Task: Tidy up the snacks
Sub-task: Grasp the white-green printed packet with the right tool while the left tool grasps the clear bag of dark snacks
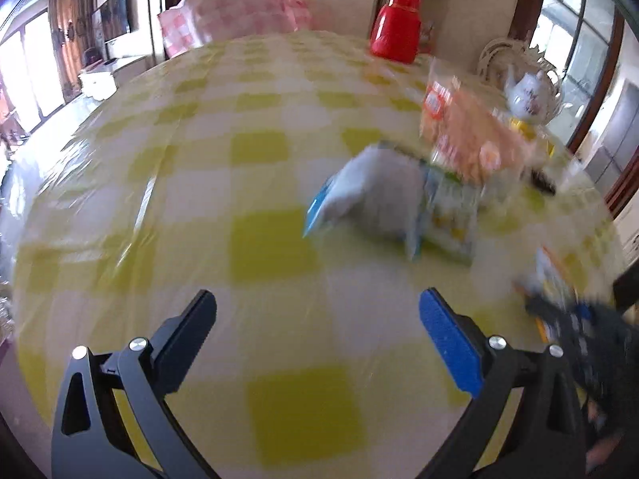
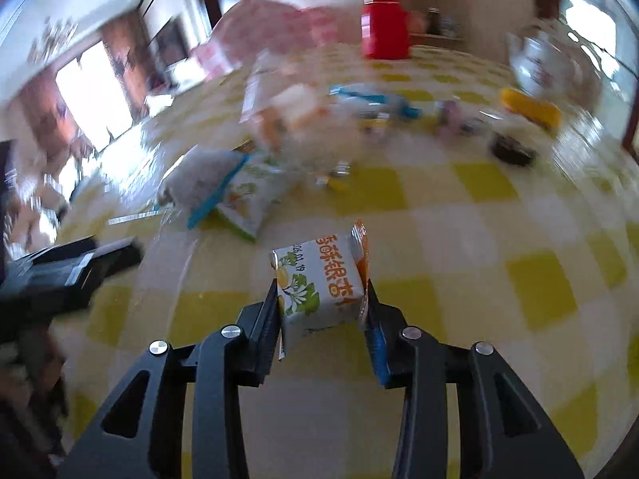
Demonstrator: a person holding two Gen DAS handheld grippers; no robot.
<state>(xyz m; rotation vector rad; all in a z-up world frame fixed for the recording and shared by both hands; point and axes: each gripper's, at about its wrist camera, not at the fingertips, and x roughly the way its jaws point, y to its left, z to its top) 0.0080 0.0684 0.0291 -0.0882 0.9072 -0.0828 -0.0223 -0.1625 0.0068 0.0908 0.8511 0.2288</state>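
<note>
My right gripper is shut on a small white snack packet with green leaves and orange print, its pads pressing both sides above the checked tablecloth. My left gripper stands open over bare tablecloth, nothing between its fingers. Ahead of it to the right lie a white-and-blue snack bag on a green-and-white bag, with an orange packet behind. In the right wrist view the same bags, the white-and-blue bag and the green-and-white one, lie to the left, beside the left gripper's dark body.
A red flask and a white teapot stand at the table's far side. A pink checked bag sits beyond the far edge. Small wrapped sweets, a yellow object and a dark round item lie farther out.
</note>
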